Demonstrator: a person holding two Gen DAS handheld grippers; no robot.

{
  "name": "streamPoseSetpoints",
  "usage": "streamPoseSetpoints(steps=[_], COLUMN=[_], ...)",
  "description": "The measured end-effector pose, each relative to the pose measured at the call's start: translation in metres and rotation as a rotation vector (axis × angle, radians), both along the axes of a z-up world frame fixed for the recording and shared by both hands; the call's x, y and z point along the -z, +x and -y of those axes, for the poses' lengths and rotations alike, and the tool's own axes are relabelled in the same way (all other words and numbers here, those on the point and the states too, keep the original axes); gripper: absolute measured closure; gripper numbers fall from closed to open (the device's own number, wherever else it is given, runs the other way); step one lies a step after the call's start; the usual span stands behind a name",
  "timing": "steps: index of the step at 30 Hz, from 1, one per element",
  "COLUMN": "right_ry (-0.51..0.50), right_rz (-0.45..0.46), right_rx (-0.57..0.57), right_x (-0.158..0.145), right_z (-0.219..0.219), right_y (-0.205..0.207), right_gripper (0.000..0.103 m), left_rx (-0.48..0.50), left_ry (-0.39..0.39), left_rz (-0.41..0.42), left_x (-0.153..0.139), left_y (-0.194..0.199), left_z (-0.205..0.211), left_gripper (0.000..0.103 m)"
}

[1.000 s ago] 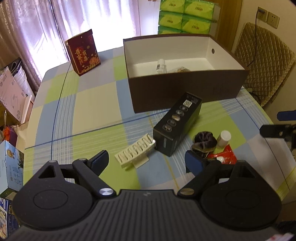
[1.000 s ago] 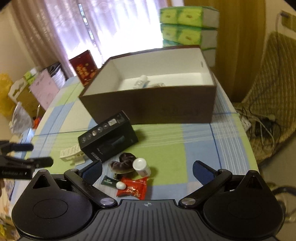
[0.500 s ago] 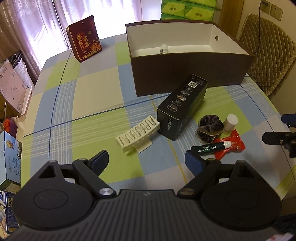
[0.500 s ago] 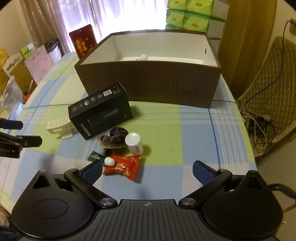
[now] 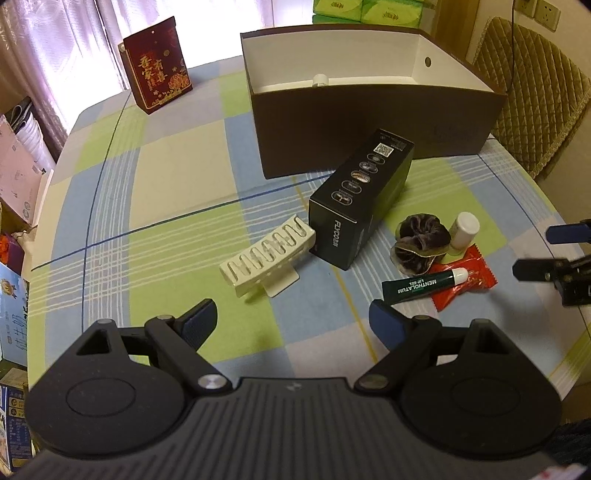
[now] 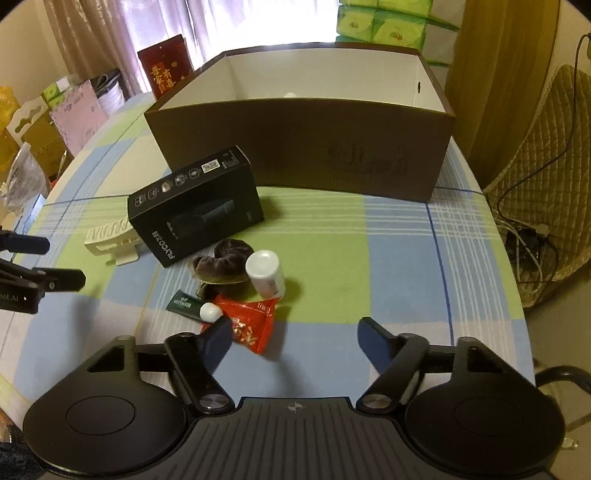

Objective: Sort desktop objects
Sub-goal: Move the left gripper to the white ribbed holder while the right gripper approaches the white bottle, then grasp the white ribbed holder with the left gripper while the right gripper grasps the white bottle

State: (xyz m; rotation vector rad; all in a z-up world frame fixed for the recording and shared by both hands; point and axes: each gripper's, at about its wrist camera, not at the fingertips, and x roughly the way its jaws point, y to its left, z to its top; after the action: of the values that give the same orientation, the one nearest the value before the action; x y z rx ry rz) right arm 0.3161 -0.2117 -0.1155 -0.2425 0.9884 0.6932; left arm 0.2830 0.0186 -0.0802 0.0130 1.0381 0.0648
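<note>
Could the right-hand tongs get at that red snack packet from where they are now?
Probably yes. The right tongs hang just above the red snack packet, their jaws closing but nothing between them yet. Only the green lip-balm tube lies across the packet's far corner, so it might get nudged.

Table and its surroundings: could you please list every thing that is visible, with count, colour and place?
Large open cardboard box: 1, brown outside, white inside, far side of table.
White bottle cap: 1, inside that box.
Black rectangular carton: 1, before the box.
Ribbed plastic clip: 1, cream, left of the carton.
Velvet scrunchie: 1, dark brown, right of the carton.
Small white-capped bottle: 1, beside the scrunchie.
Lip gel tube: 1, green, on the red packet.
Snack packet: 1, red.
Red gift box: 1, far left corner.
Checked tablecloth: 1, green, blue, cream.
Tissue packs: several, green, behind the box.
Quilted chair: 1, tan, right.
Left gripper: open, nothing between.
Right gripper: closing, over the packet's edge.
</note>
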Motion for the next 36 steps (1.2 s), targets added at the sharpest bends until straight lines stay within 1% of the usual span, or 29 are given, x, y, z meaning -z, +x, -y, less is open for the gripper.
streamPoseSetpoints(steps=[1,3,8,14,19,25,27,28,29,32,34,36], right_ry=[0.006,0.003,0.003,0.004,0.006,0.007,0.011,0.017,0.022,0.034,0.036,0.043], right_rz=[0.004,0.007,-0.011,-0.029,-0.058,-0.079,-0.082,-0.085,-0.087,-0.088,-0.084,-0.081], right_rx=[-0.009,-0.025,-0.035,-0.002,0.048,0.089,0.096,0.098,0.099,0.091,0.077,0.056], right_x=[0.001,0.002,0.007,0.011,0.015,0.020,0.021,0.021,0.021,0.020,0.021,0.021], right_z=[0.000,-0.002,-0.005,-0.002,0.007,0.016,0.016,0.016,0.016,0.014,0.010,0.006], right_y=[0.000,0.001,0.004,0.015,0.024,0.029,0.030,0.030,0.031,0.031,0.030,0.029], right_gripper=[0.042,0.046,0.046,0.046,0.046,0.046,0.046,0.046,0.046,0.046,0.046,0.046], left_rx=[0.000,0.002,0.044,0.156,0.243,0.306,0.320,0.325,0.329,0.306,0.278,0.230], left_ry=[-0.001,-0.004,0.015,0.088,0.095,0.077,0.082,0.087,0.092,0.100,0.095,0.097], left_rz=[-0.004,-0.006,0.016,0.050,0.044,0.009,-0.008,-0.014,-0.020,-0.035,-0.037,-0.042], left_x=[0.002,0.004,0.005,0.012,0.024,0.042,0.047,0.049,0.051,0.053,0.050,0.050], left_y=[0.001,0.002,0.007,0.022,0.039,0.062,0.066,0.067,0.068,0.069,0.068,0.065], left_z=[0.000,-0.001,-0.004,-0.012,-0.019,-0.020,-0.019,-0.018,-0.019,-0.025,-0.031,-0.039], left_gripper=[0.016,0.016,0.017,0.018,0.022,0.038,0.043,0.048,0.055,0.073,0.078,0.079])
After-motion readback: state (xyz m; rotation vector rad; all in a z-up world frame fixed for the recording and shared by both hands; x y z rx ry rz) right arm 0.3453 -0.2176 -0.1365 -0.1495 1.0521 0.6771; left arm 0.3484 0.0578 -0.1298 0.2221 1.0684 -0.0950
